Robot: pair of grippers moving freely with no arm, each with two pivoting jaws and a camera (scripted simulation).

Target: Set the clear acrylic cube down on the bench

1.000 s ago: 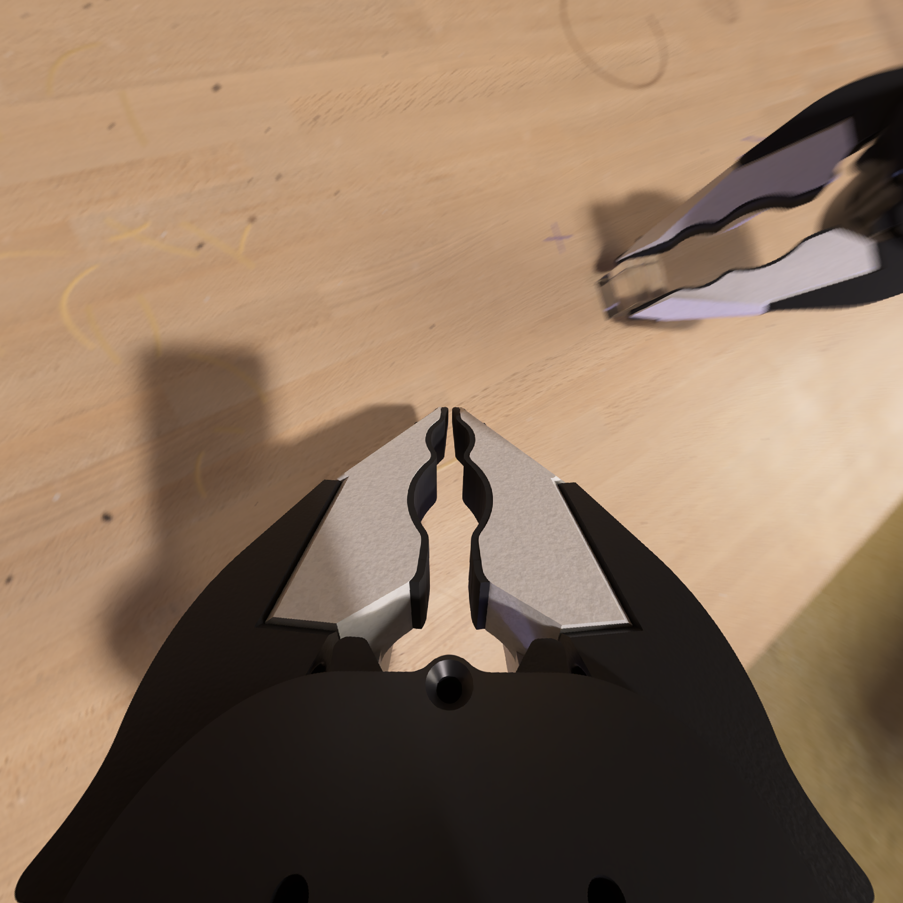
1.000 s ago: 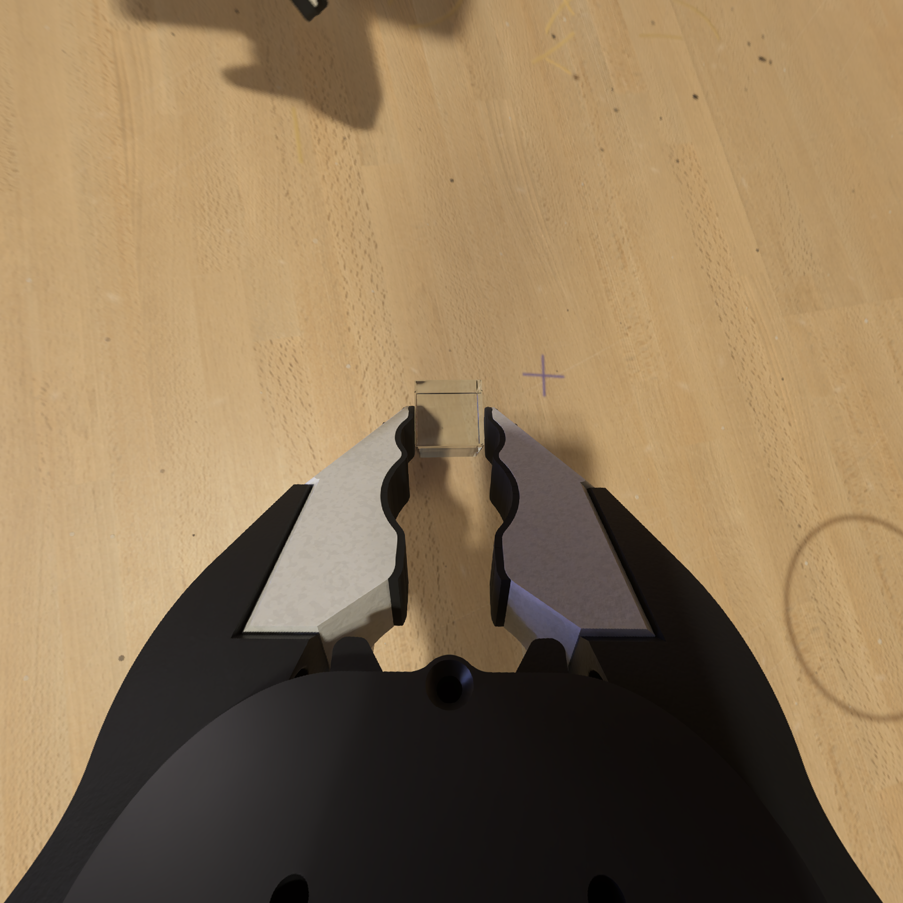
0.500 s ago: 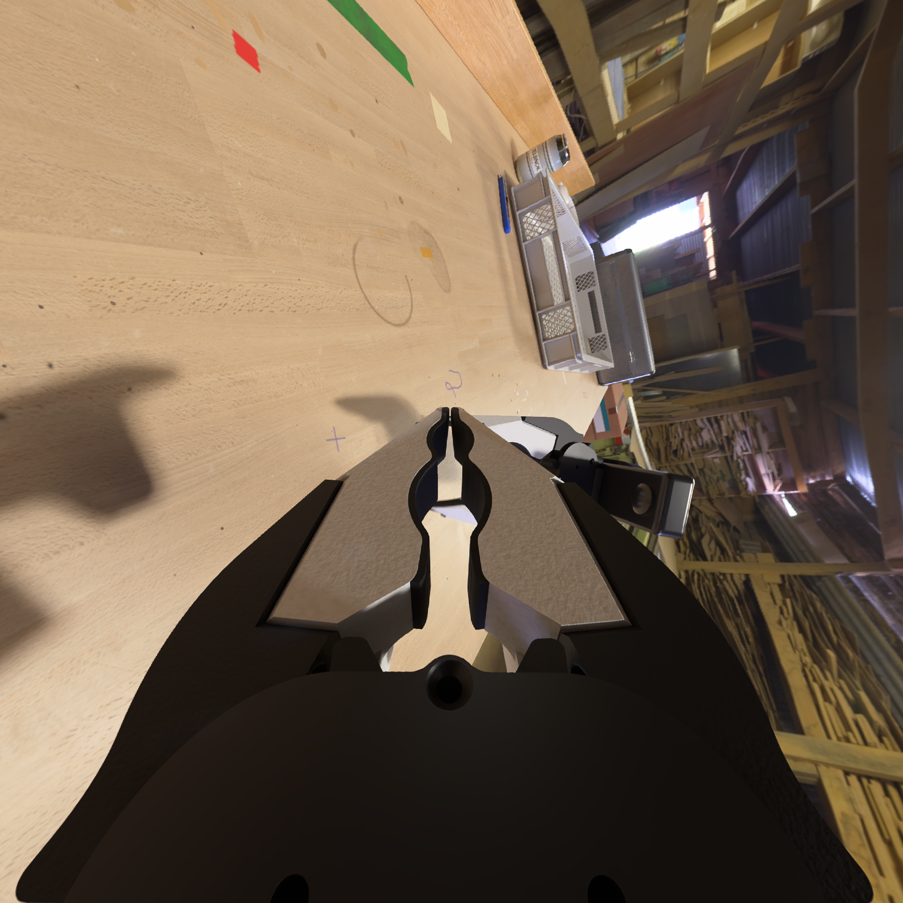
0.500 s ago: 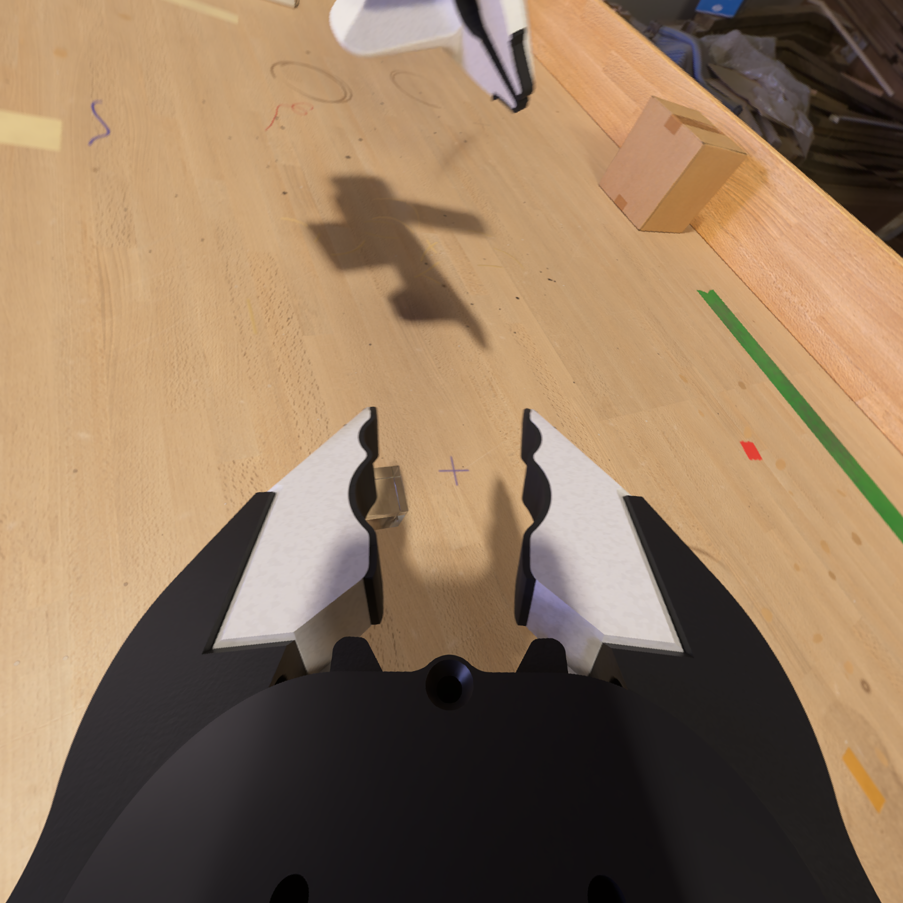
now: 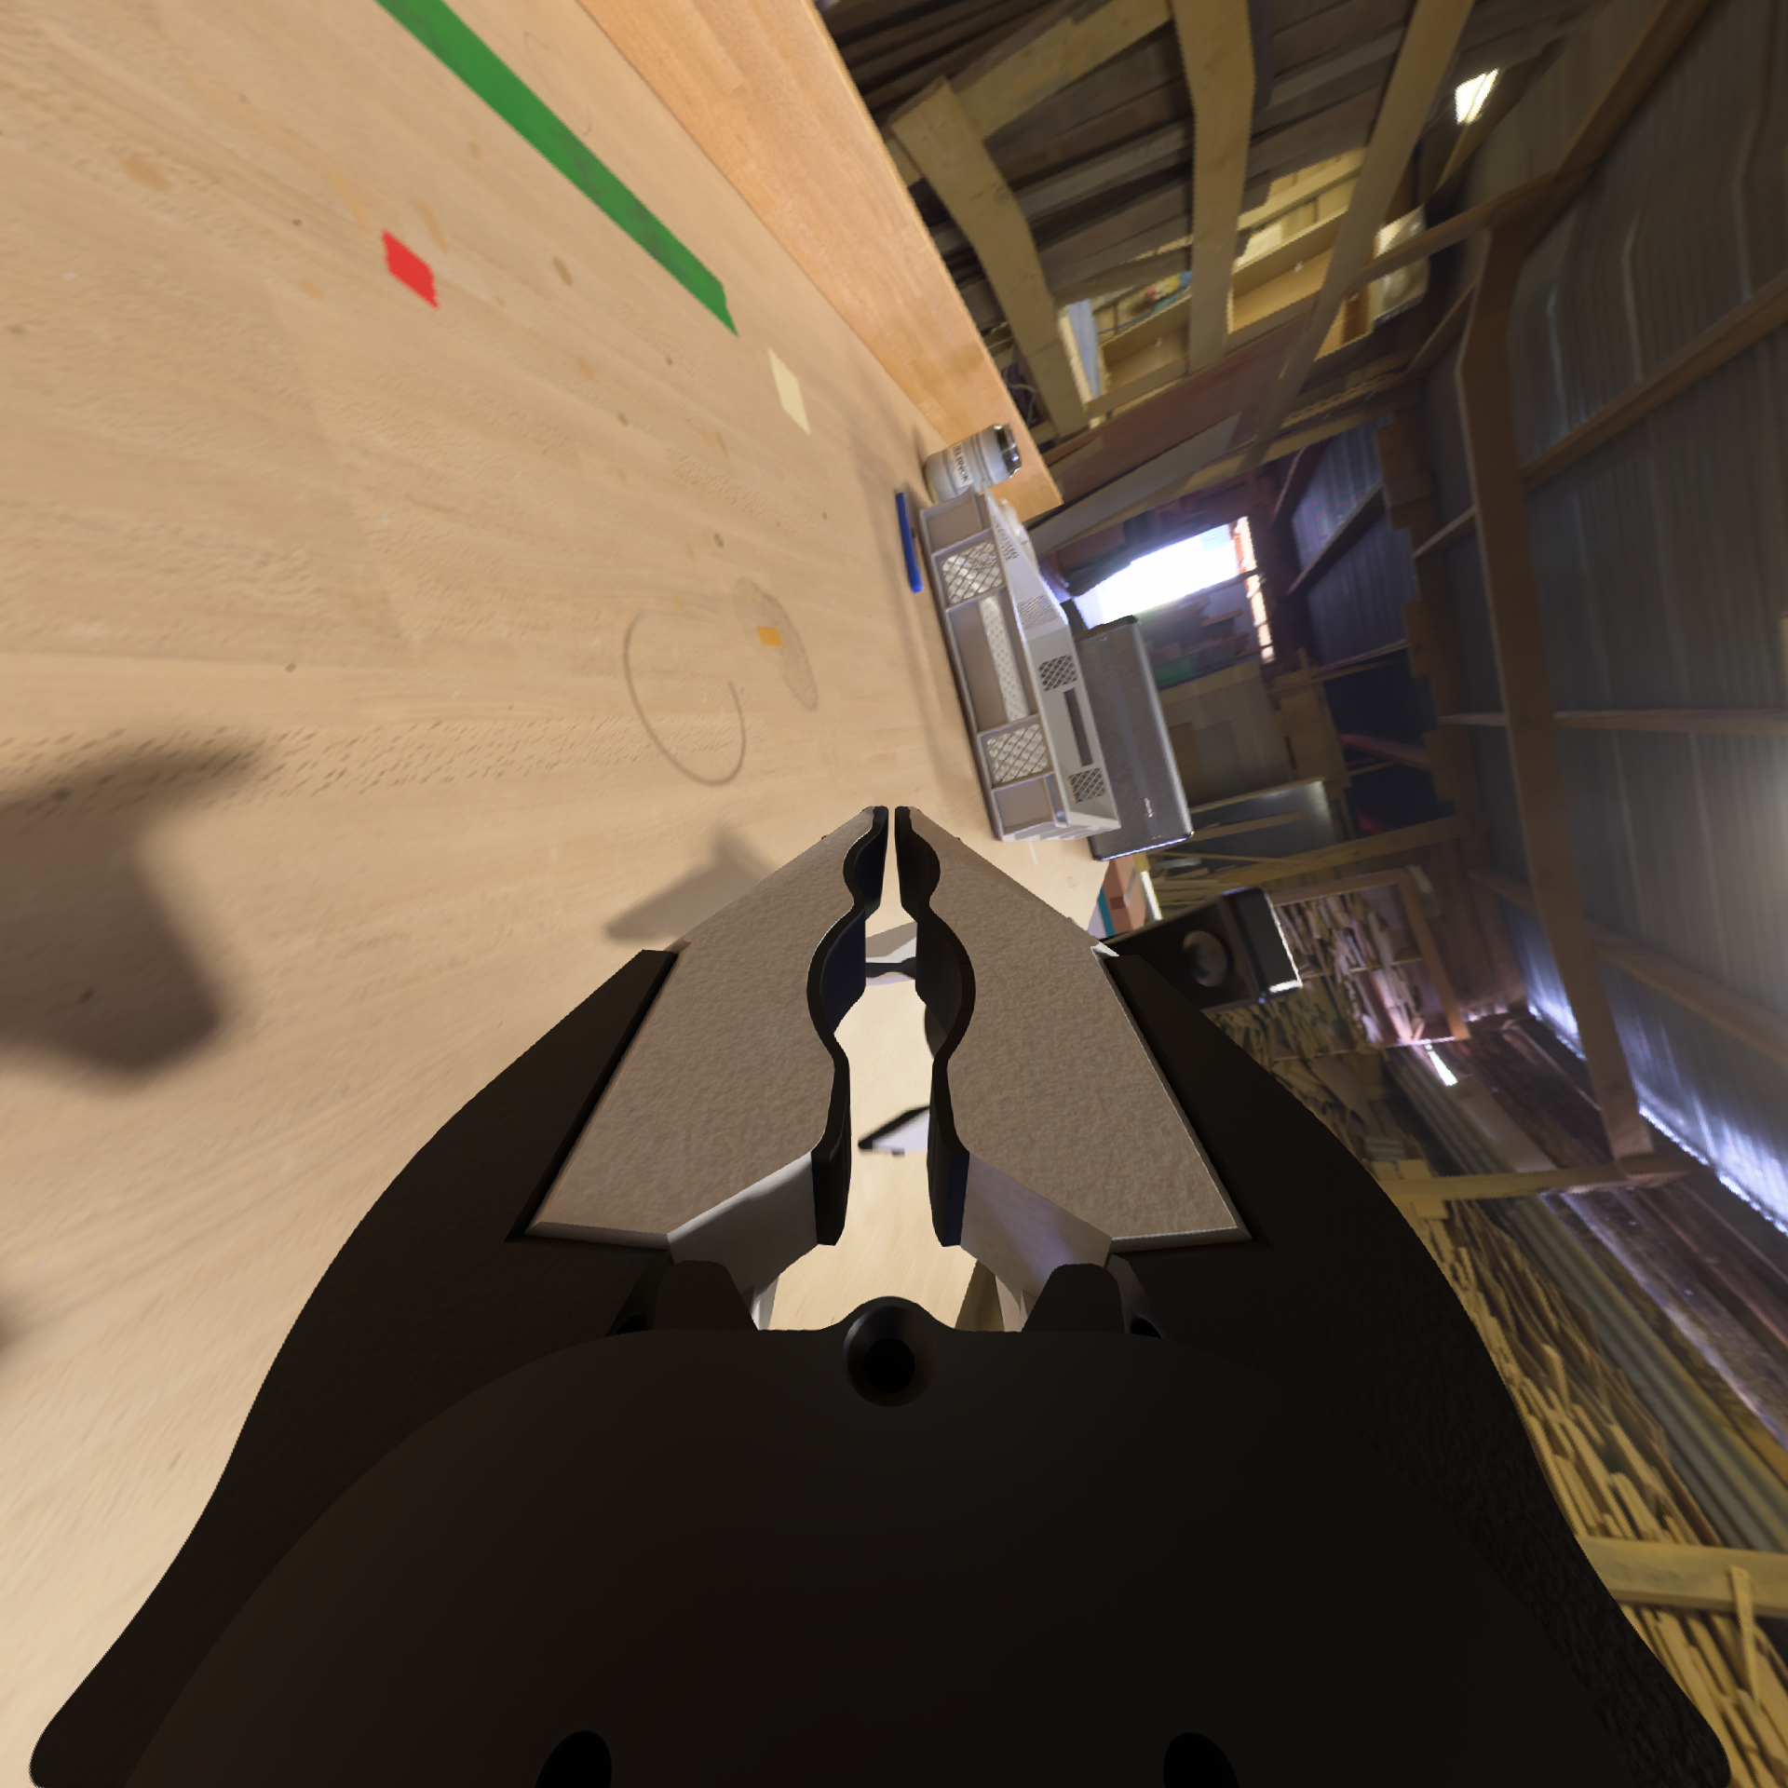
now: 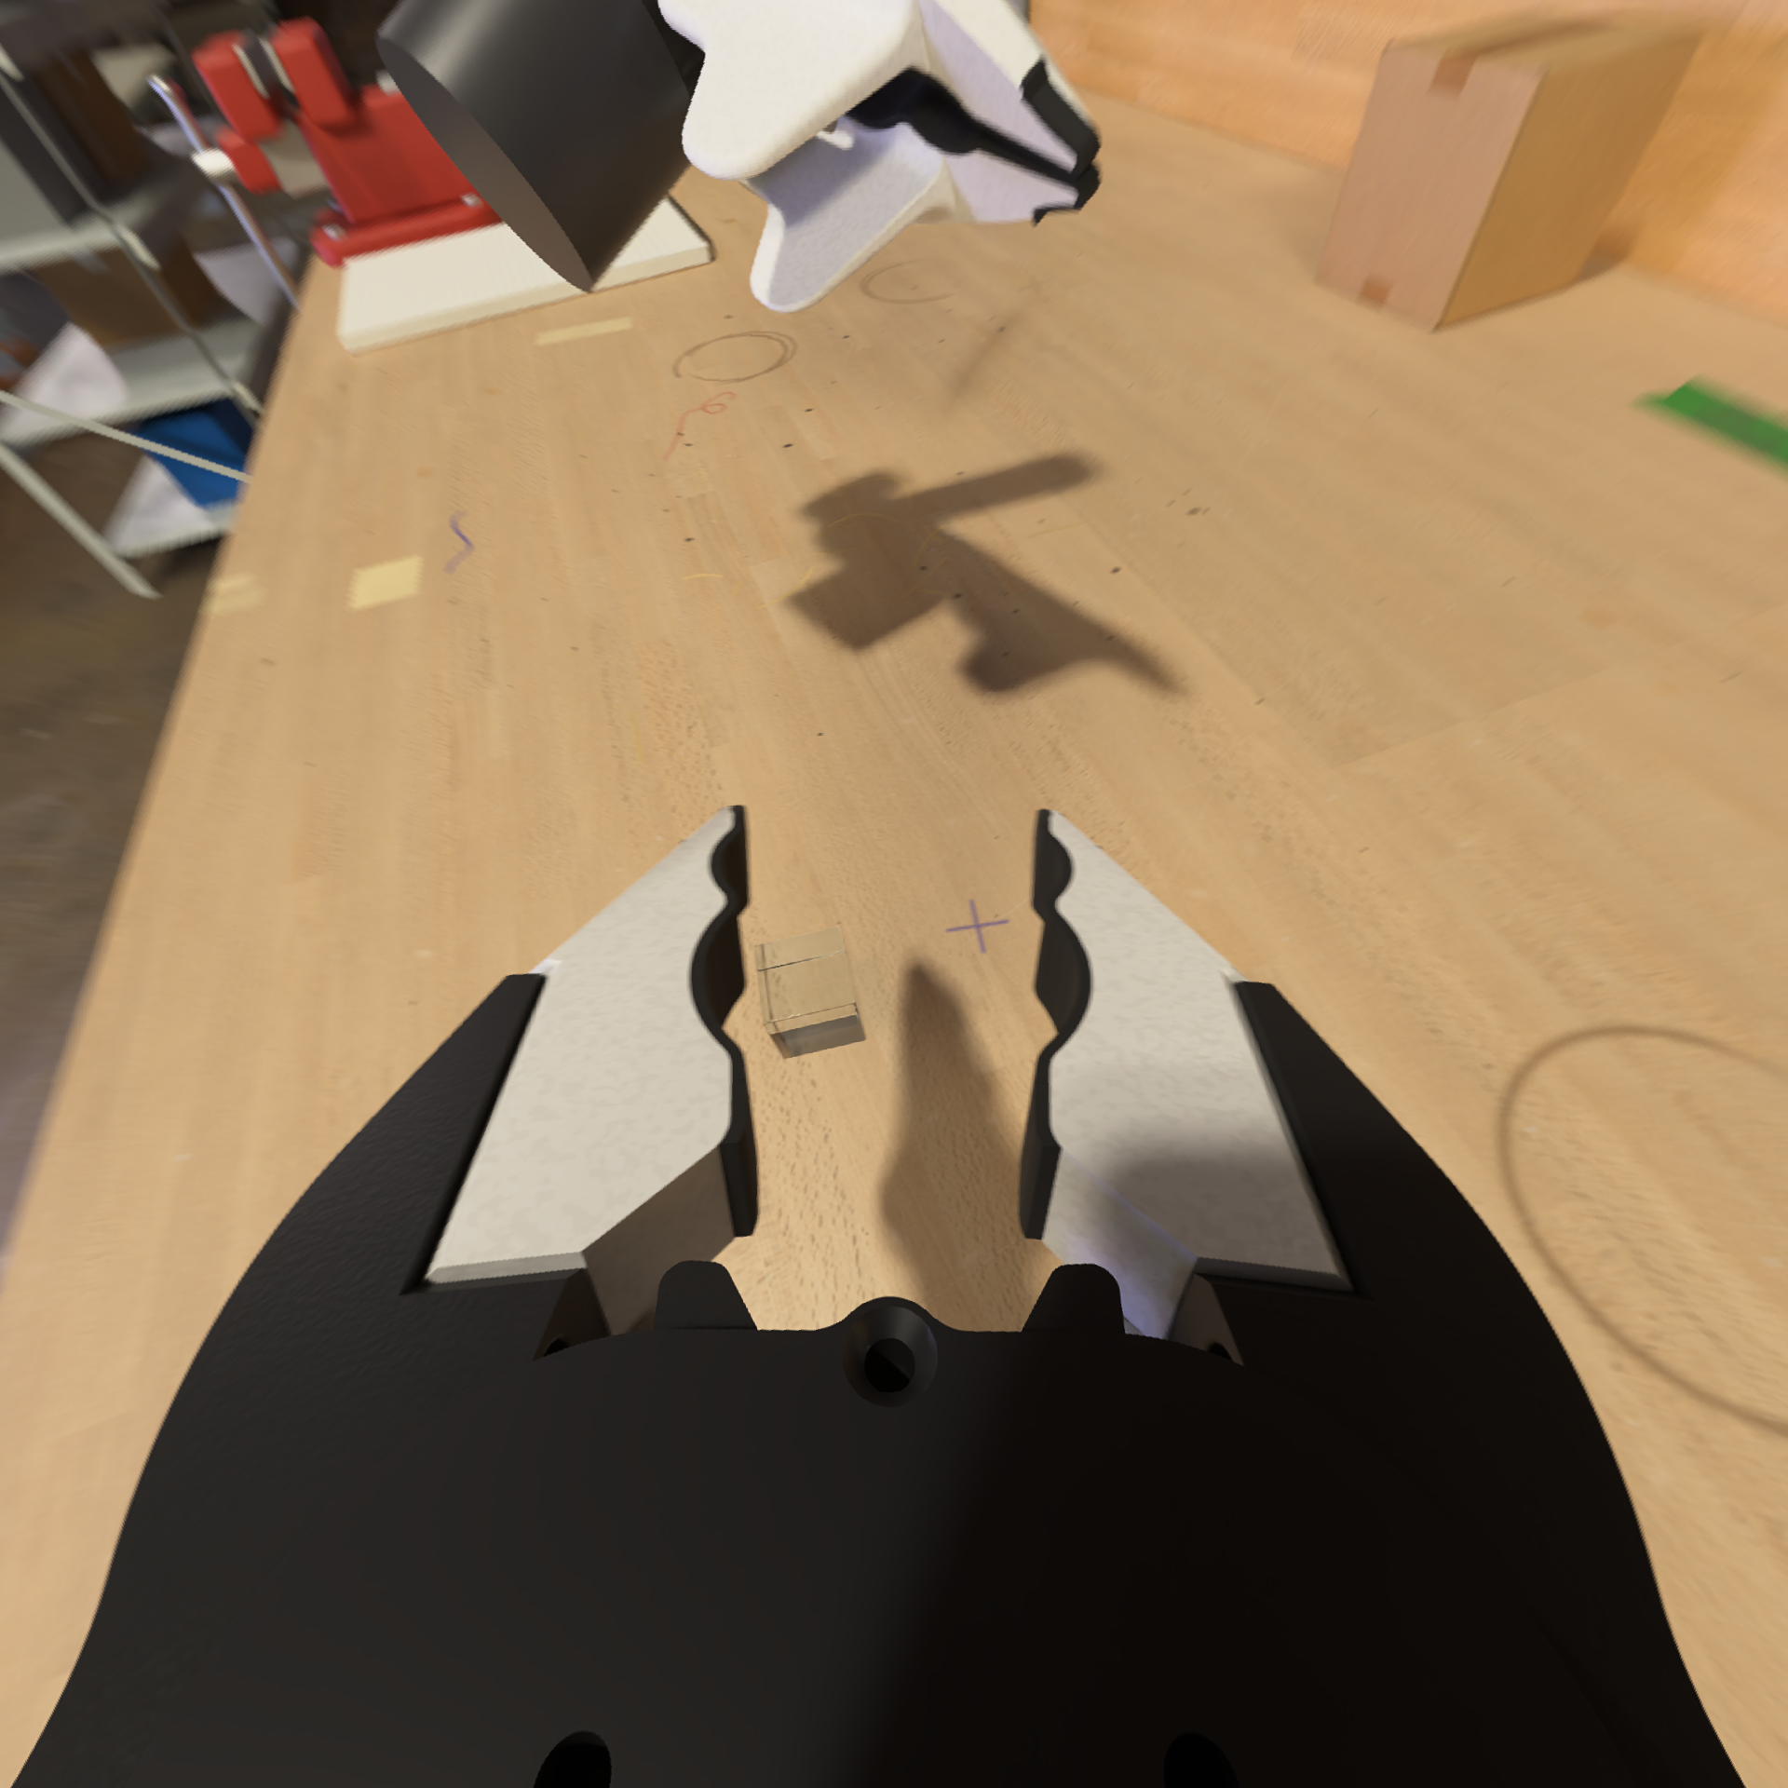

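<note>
Basically done, by my read: my right gripper [image 6: 888, 822] has its jaws spread wide with nothing between the pads, and the clear acrylic cube [image 6: 808, 992] looks to be sitting on the bench [image 6: 484, 774], down in the gap between my fingers, nearer the left finger [image 6: 619, 1045] and apart from it as far as I can tell. A small pen cross [image 6: 977, 927] is marked on the wood just to the cube's right. Cube is transparent, so I can't fully confirm it's flat on a face and not tilted; the edges look roughly square to the bench. My left gripper [image 5: 890, 818] is up off the bench, jaws nearly closed, only a thin slit at the tips, holding nothing. What's left: back the right gripper off without clipping the cube. The main risk is the left finger brushing it on the way out.
</note>
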